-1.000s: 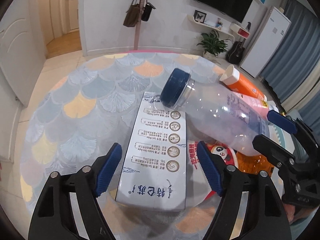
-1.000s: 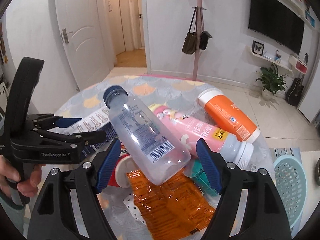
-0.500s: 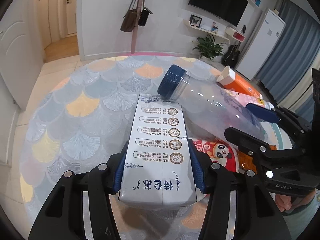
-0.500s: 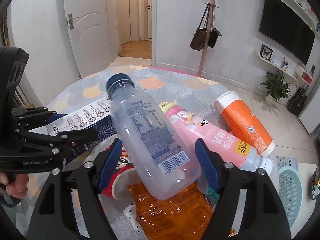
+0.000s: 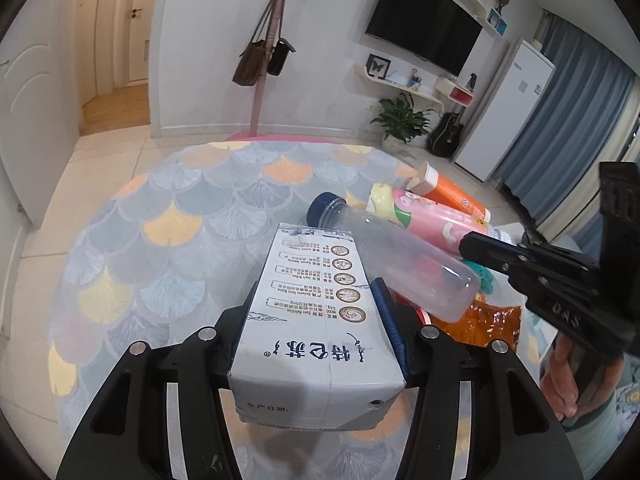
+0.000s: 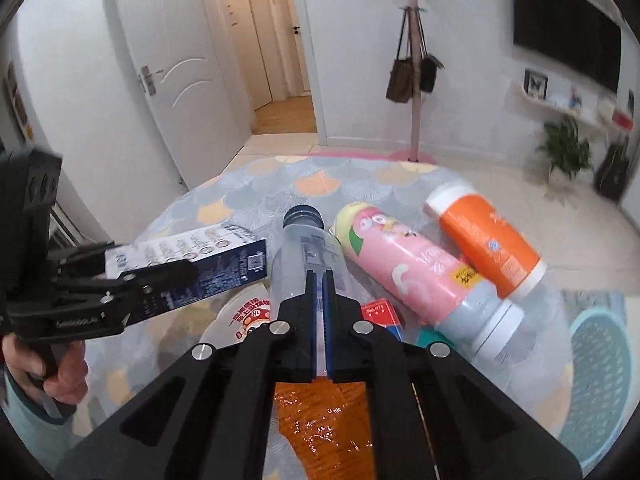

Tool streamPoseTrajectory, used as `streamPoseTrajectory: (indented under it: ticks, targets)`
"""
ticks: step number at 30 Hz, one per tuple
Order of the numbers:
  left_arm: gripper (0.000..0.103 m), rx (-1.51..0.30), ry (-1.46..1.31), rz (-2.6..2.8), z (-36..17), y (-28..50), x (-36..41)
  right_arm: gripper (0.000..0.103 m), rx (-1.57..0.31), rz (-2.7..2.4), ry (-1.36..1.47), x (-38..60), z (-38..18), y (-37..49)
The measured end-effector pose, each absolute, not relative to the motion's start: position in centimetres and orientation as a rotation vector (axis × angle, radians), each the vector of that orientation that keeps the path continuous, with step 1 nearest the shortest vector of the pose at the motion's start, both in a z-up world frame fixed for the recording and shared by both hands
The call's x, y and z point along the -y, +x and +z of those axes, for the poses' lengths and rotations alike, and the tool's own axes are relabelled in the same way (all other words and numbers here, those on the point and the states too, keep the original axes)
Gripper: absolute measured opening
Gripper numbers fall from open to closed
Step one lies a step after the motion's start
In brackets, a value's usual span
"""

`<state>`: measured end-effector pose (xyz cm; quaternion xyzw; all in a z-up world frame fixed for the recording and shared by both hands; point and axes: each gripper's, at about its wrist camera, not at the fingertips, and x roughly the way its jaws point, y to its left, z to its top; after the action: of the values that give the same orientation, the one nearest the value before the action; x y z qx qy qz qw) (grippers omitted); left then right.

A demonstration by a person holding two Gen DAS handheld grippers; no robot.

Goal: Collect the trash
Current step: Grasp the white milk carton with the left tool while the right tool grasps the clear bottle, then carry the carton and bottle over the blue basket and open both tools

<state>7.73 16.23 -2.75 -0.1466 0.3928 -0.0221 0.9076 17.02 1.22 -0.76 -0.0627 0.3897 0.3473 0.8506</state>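
Left gripper is clamped on the milk carton, blue pads pressed flat on its two long sides near the base end; carton fills lower centre of the left wrist view, far end pointing up-frame toward the clear bottle's cap. Whether it's lifted off the table or resting, can't tell.

Right gripper is squeezed nearly together on the clear plastic bottle, centre of the right wrist view, w/ only a thin sliver of gap showing between the pads, so the bottle wall looks pinched in. Blue cap sits up-frame.

Handling, as a guess: carton is light, probably empty, stiff at the edges but the panels will cave if squeezed harder; the grip across the flat sides looks sound. Bottle is thin, light, slick and crushable, so it may twist or squirt out of the pinch; a hold nearer the stiffer neck or cap would be safer.

Rest of the trash is right of centre in that view: pink bottle lying beside the clear one, orange bottle touching the pink one, orange wrapper low centre under the gripper, red-white cup left of it. Blue basket at right edge, prob the drop spot
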Motion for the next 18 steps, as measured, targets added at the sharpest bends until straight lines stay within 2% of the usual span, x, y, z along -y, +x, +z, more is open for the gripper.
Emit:
streamPoseTrajectory:
  ticks: [1,3,4,15,17,18]
  targets:
    - [0.051,-0.808,-0.306,-0.041,-2.8,7.5,-16.4,0.010,-0.841,0.745,-0.113,-1.2,-0.8,17.4]
    - [0.051,-0.797,-0.317,-0.024,-2.6,7.3,-17.1,0.039,-0.868,0.759,-0.098,-1.3,-1.0,17.5]
    - [0.051,-0.794,-0.325,-0.018,-2.5,7.1,-17.4,0.067,-0.868,0.744,-0.114,-1.6,-1.1,17.5]
    - [0.051,-0.783,-0.354,0.007,-2.5,6.4,-19.7,0.069,-1.059,0.756,-0.114,-5.4,-4.7,20.8]
    - [0.051,-0.784,-0.354,0.000,-2.5,6.5,-19.8,0.069,-1.108,0.766,-0.077,-5.7,-5.8,21.5]
    - [0.051,-0.785,-0.352,-0.004,-2.5,6.5,-19.6,0.065,-1.114,0.768,-0.063,-5.6,-6.0,21.6]
